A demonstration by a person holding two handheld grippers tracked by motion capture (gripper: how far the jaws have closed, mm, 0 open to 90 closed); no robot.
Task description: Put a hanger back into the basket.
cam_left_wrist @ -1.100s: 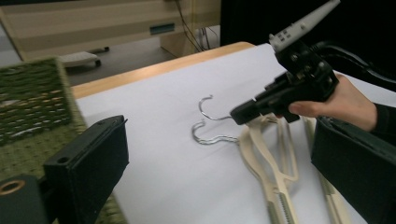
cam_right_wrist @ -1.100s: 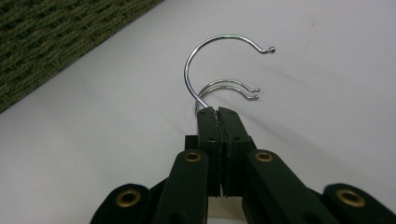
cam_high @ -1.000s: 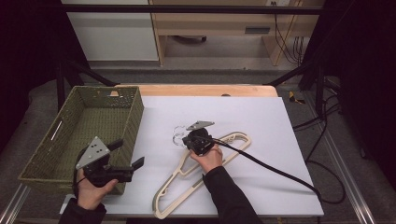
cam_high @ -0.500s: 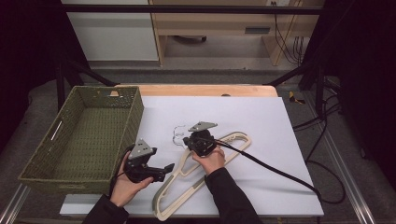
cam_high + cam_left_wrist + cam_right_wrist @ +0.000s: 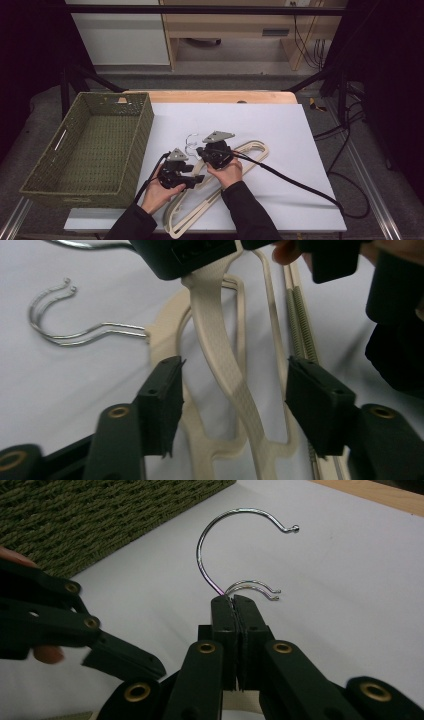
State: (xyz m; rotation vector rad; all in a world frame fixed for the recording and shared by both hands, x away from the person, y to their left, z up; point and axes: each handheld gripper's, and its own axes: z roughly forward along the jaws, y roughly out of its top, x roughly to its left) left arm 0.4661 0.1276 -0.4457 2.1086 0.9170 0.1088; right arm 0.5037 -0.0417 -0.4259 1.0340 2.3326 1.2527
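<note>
Table point(image 5: 280, 130), white-topped with a wooden far edge, carries everything; its near-left corner is hidden behind the basket point(image 5: 90, 145), a green woven one at the left whose wall also fills the upper left of the right gripper view. Hangers point(image 5: 200, 210), cream plastic and stacked, lie slantwise across the table's middle, and from above the two hands cover their neck, so how many there are is hard to count. The left gripper view sorts that out better: one textured hanger arm point(image 5: 220, 360) is lifted off the rest and runs between the pads, while other cream frames lie flat beneath, with two wire hooks point(image 5: 70, 330) side by side on the table.

Right gripper point(image 5: 234, 602) is clamped tight on the neck of a hook point(image 5: 220, 535), which curls upward clear of the table; the two flat hooks show just beyond it. Left gripper point(image 5: 232, 385), just beside the right one, has just been closing, its jaws at a middling gap with the raised arm between them, pads not yet touching it. Its far ends are cut off by the right gripper's body at the top of that view.
</note>
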